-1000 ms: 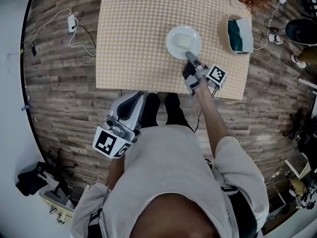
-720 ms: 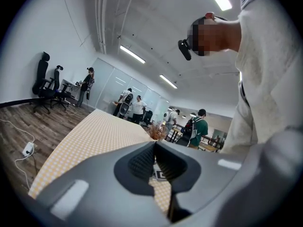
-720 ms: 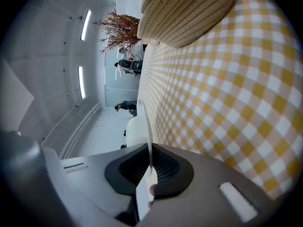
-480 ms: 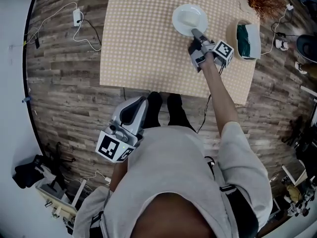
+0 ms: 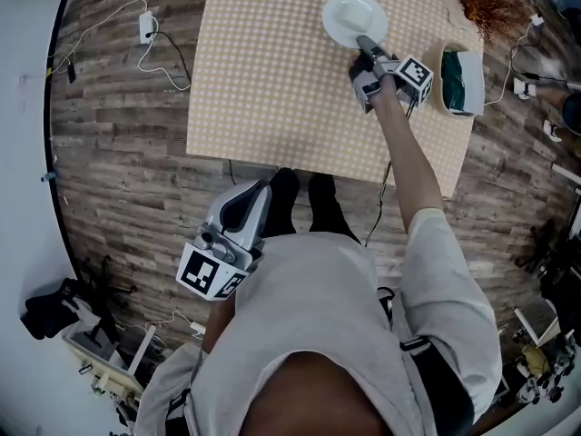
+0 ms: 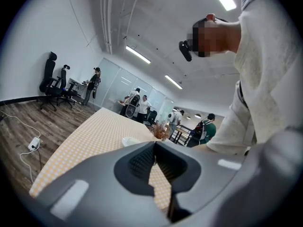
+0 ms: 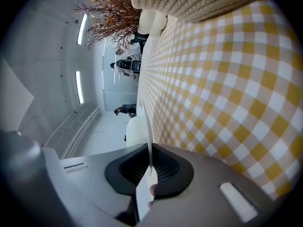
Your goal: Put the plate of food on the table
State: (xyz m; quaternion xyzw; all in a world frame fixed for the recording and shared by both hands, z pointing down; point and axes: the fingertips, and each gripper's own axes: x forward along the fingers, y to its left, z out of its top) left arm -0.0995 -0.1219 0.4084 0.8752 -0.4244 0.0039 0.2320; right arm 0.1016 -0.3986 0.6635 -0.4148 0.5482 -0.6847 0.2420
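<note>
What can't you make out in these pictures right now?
- Food on the plate: too small in the head view, where it looks plain white; the right gripper view shows it only edge-on.
- Whether the plate rests on the table: the right tool, shut on its rim, and the steep angle hide the underside.
- The green thing in the basket: too small in the head view.
- The table's far edge: cut off at the top of the head view.
</note>
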